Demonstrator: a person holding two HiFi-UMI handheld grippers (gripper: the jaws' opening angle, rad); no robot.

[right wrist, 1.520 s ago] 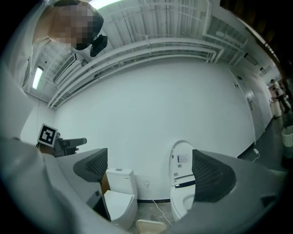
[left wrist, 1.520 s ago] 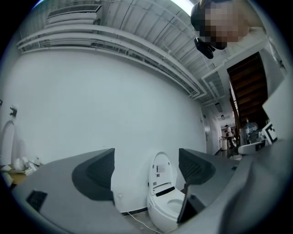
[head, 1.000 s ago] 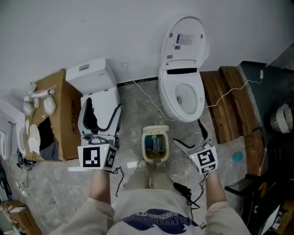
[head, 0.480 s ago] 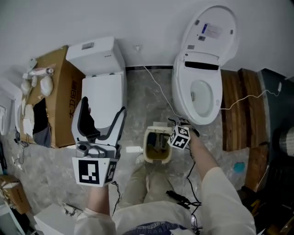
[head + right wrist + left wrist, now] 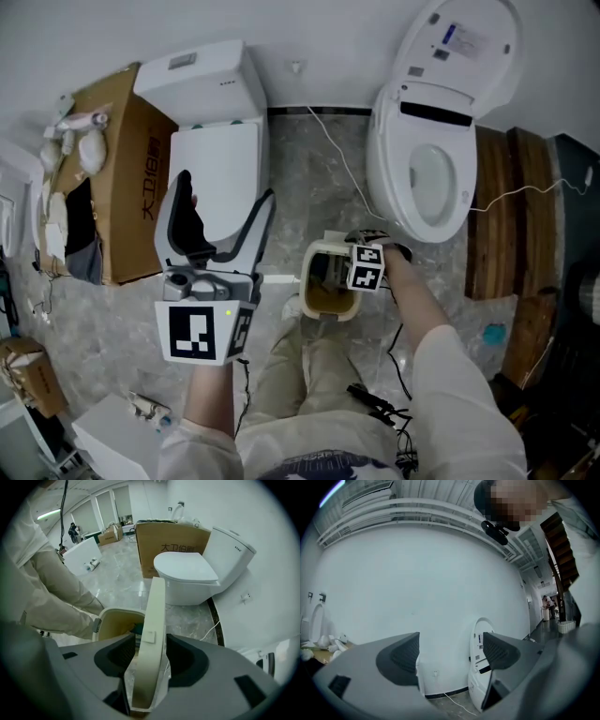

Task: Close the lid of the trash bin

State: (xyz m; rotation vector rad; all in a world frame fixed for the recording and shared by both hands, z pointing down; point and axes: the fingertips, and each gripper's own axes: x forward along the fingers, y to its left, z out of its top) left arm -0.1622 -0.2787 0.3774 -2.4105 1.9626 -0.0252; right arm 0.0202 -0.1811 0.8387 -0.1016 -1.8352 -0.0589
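Floor (image 5: 314, 173) between toilets (image 5: 394, 183) — right gripper (image 5: 150, 645), jaws closing astride lid (image 5: 155, 604) — left gripper (image 5: 451, 648), jaws wide

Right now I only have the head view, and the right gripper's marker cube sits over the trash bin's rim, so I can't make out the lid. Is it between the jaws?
Observer: Yes. In the right gripper view the lid stands upright between the right gripper jaws, which are closing.
Operator: Gripped already?
Observer: Not clearly. A thin gap shows beside one pad.
Operator: And the left gripper?
Observer: Its own view shows the left gripper jaws apart, with only the wall and a toilet beyond them.
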